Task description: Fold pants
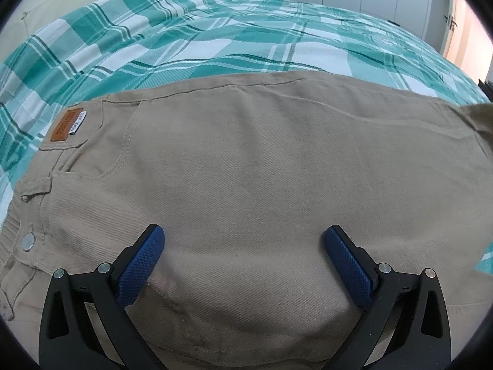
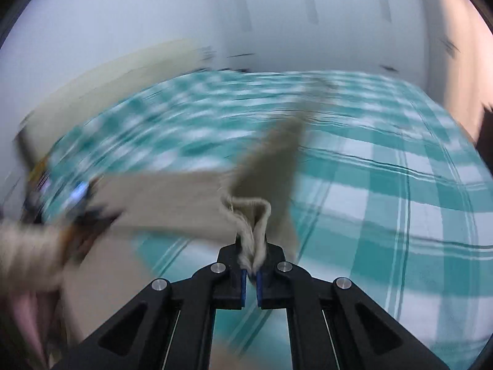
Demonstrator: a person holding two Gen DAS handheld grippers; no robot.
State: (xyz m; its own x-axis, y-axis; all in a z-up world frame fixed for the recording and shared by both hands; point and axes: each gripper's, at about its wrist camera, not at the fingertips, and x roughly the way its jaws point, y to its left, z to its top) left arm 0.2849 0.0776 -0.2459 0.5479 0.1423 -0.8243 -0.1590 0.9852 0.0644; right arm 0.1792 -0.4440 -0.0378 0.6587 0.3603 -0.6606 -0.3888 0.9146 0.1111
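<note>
Pants: spread flat on the bed, waistband end to the left in the left wrist view; a leg end is lifted clear of the cover in the right wrist view, judged so that it can be carried over for a fold.
Bed cover: green and white checks, used as the folding surface under the khaki cloth.
Left gripper: fingers spread wide, nothing held between them; it is poised just over the seat area, probably to pin the cloth down while the leg is swung.
Right gripper: pads closed to a narrow gap on a bunched hem, cloth trailing away from it; heavy blur is seen all round, so fast travel is judged.
Leather patch: brown label at the waistband's back corner.
Metal button: seen at the waistband, lower left.
</note>
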